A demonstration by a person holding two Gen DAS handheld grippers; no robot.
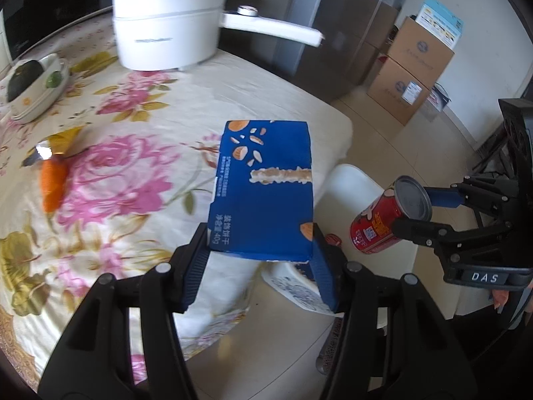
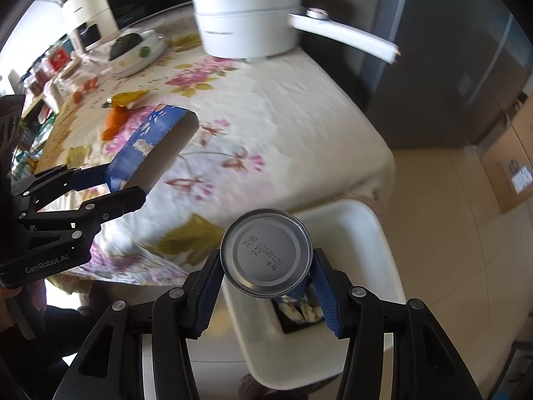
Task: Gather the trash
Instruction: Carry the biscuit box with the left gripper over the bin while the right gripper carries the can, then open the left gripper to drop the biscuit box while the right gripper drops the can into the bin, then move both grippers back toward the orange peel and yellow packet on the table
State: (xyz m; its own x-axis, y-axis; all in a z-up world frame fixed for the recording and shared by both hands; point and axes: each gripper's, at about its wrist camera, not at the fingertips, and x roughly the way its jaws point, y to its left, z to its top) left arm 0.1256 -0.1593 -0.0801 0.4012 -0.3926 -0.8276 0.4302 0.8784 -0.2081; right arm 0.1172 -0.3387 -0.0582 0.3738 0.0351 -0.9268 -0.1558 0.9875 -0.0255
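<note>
Transport step was in hand: left tool [image 1: 261, 260] held the blue box [image 1: 266, 186], right tool [image 2: 266, 276] clamped the red can [image 1: 383, 223]. Next move probably called for release above the white bin [image 2: 349, 233] below both tools.

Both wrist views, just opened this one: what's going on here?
A person is clearing trash with two handheld grippers. The left gripper is shut on a blue biscuit box, held above the edge of the floral-clothed table. The right gripper is shut on a red can, held over the white bin beside the table, which already holds some wrappers. Neither item is dropped yet.
</note>
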